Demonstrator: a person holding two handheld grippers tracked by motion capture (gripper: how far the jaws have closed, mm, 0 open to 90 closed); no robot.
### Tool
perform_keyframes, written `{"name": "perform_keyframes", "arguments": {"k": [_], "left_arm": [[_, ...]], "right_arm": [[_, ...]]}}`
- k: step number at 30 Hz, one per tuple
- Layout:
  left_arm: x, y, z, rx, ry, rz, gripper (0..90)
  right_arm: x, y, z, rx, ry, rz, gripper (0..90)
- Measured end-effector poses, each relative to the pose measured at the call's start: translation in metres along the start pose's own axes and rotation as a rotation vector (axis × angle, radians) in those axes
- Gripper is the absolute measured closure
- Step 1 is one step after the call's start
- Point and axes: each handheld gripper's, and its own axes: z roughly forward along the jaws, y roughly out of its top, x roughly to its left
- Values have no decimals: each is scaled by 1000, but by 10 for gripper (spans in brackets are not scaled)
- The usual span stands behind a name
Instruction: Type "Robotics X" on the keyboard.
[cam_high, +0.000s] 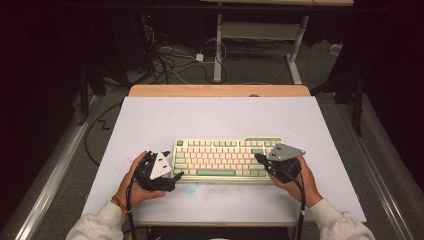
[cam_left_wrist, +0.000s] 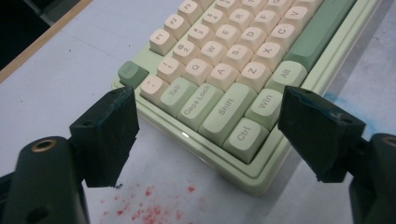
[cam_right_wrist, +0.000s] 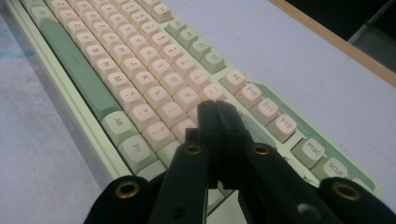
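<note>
**Desk:** What lies nearest you at the table?

**Caption:** Your left gripper (cam_left_wrist: 205, 135) frames the near-left corner of the keyboard (cam_left_wrist: 243, 70), a pale green, glossy plastic case with rounded cream and sage keycaps. The black jaws are blocky and matte, their faces rough, and they stand wide apart with nothing between them; the Ctrl key sits just beyond the gap. Red specks (cam_left_wrist: 149, 210) dot the mat in front of that corner.

**Desk:** And your other hand?

**Caption:** Your right gripper (cam_right_wrist: 217, 109) has its slim black jaws pressed together, empty, the tips poised over the cream keys at the keyboard's right end, near the F-row. Whether they touch a keycap, you cannot tell.

**Desk:** Where does the keyboard sit?

**Caption:** It lies flat, long side toward you, on the near half of a pale grey mat (cam_high: 210, 117) that covers the table, between your two hands. A faint blue smear (cam_left_wrist: 345, 100) marks the mat beside its front edge.

**Desk:** Anything farther off?

**Caption:** A wooden table edge (cam_high: 220, 90) shows past the mat, then tangled cables (cam_high: 170, 60) and white desk legs (cam_high: 218, 47) on the dark floor.
</note>
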Motion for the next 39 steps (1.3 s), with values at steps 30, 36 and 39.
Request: {"name": "perform_keyframes", "arguments": {"k": [30, 36, 39], "left_arm": [[-5, -15, -8, 19, -21, -8, 194], [-5, -15, -7, 21, -25, -5, 194], [-6, -15, -6, 26, -28, -2, 194]], "right_arm": [[1, 26, 42, 33, 39, -16, 900], [3, 29, 49, 44, 51, -21, 900], [5, 31, 52, 47, 57, -23, 900]]}}
